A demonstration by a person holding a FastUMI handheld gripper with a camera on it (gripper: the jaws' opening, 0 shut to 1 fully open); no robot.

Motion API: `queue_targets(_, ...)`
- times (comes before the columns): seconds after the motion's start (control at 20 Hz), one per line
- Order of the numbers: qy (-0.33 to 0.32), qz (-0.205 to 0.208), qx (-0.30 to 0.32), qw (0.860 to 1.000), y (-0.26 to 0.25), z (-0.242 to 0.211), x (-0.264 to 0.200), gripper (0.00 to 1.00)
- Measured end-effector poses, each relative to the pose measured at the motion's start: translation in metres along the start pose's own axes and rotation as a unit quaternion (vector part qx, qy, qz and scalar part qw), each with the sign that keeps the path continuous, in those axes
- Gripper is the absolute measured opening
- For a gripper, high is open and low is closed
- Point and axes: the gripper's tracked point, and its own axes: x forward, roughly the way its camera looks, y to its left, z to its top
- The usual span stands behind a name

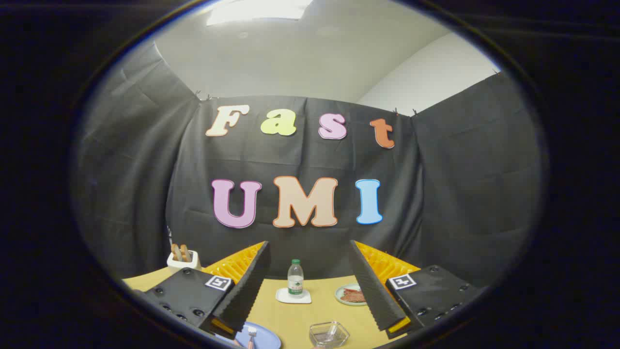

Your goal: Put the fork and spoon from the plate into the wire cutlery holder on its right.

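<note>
My gripper is open, its two fingers spread wide above the table with nothing between them. Below and between the fingers lies a blue plate, close to the left finger. A fork rests on it with its tines pointing away from me. I cannot make out a spoon. To the right of the plate, still between the fingers, stands a clear glass-like container. I see no wire bars on it and cannot tell whether it is the cutlery holder.
Farther off on the yellow table, a plastic water bottle stands on a white coaster. A small plate with reddish food sits to its right. A white toaster with bread slices stands at the far left.
</note>
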Motion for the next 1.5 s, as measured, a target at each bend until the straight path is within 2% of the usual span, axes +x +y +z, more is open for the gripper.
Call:
queue_targets(0.25,-0.021,0.008,-0.001,1.0,0.018,0.01,-0.003,1.0)
queue_targets(1.05,0.0,0.029,0.028,0.999,0.037,-0.003,-0.007,1.0)
queue_targets(1.25,0.027,0.045,0.023,0.998,0.046,-0.017,-0.006,1.0)
queue_targets(1.5,0.092,0.08,0.018,0.992,0.062,-0.052,-0.007,1.0)
